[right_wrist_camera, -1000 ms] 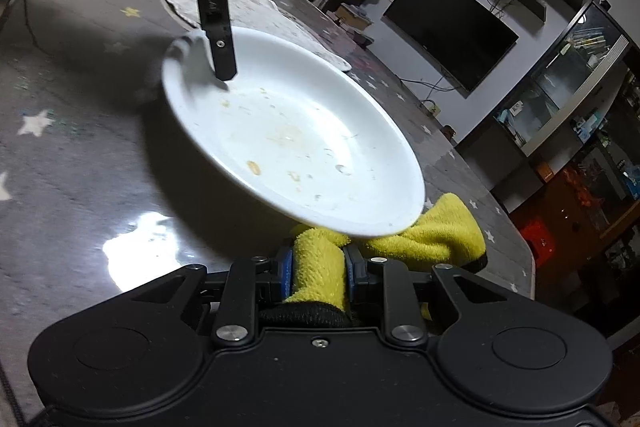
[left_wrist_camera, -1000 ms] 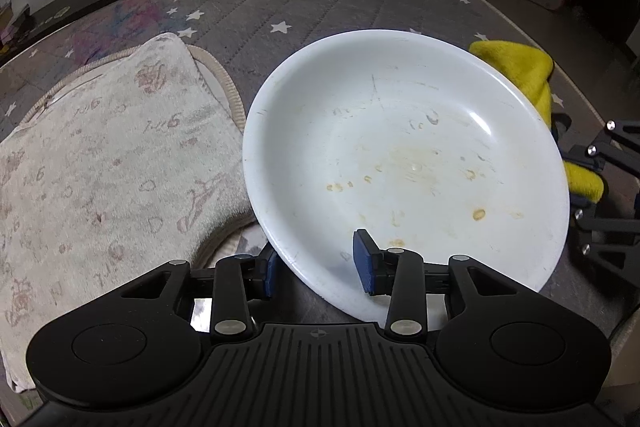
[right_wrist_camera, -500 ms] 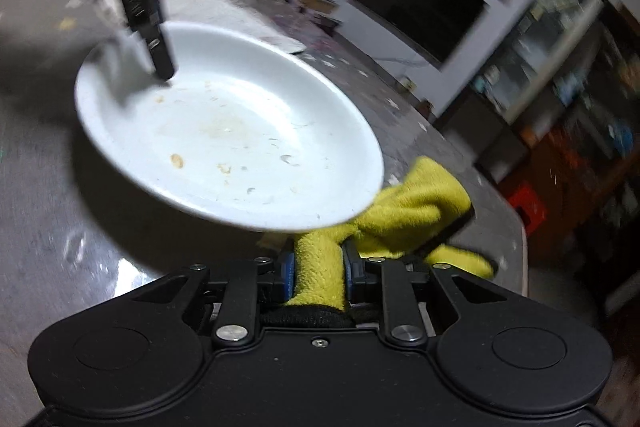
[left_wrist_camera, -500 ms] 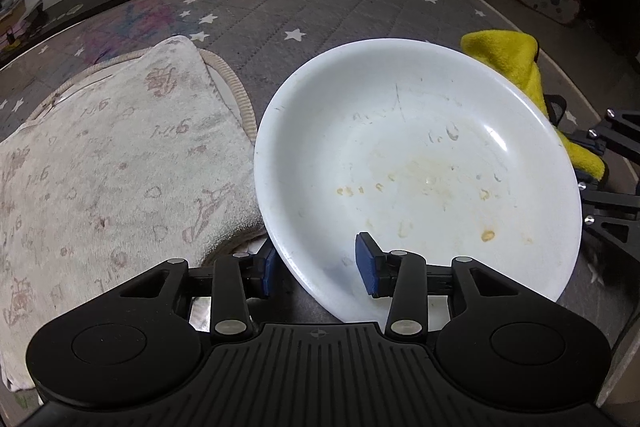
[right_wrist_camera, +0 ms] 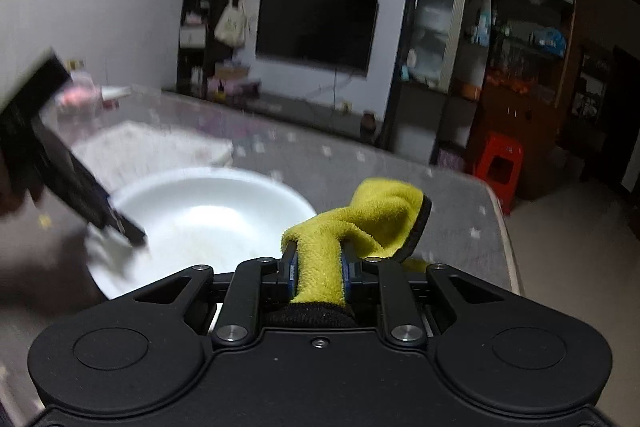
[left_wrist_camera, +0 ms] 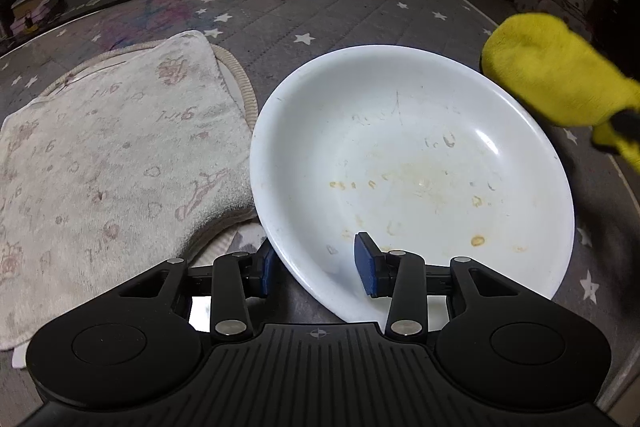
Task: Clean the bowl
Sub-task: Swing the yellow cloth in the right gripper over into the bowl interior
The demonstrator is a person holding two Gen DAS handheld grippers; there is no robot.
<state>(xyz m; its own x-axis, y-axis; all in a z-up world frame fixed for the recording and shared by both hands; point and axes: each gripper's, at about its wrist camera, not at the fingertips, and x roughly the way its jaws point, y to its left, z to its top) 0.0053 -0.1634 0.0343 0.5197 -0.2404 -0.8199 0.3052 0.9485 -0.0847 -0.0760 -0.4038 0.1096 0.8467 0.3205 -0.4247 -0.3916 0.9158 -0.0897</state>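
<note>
Above the starry table [left_wrist_camera: 360, 11], the left gripper [left_wrist_camera: 316, 265] pinches the near rim of the stained white bowl [left_wrist_camera: 412, 171]; the right gripper [right_wrist_camera: 318, 265] clenches a yellow cloth [right_wrist_camera: 372, 223] beside it.

1. One white bowl [left_wrist_camera: 412, 163] was in view, with scattered food stains inside.
2. One yellow cloth [right_wrist_camera: 360, 223] was there.
3. Two claws were counted: the left claw [left_wrist_camera: 316, 267] and the right claw [right_wrist_camera: 318, 267].
4. One pale patterned towel [left_wrist_camera: 108, 167] lay on the bench [left_wrist_camera: 320, 11].
5. One red stool [right_wrist_camera: 498, 163] stood on the floor.
6. One television [right_wrist_camera: 316, 31] hung on the wall.
7. One tote bag [right_wrist_camera: 232, 21] hung beside it.
</note>
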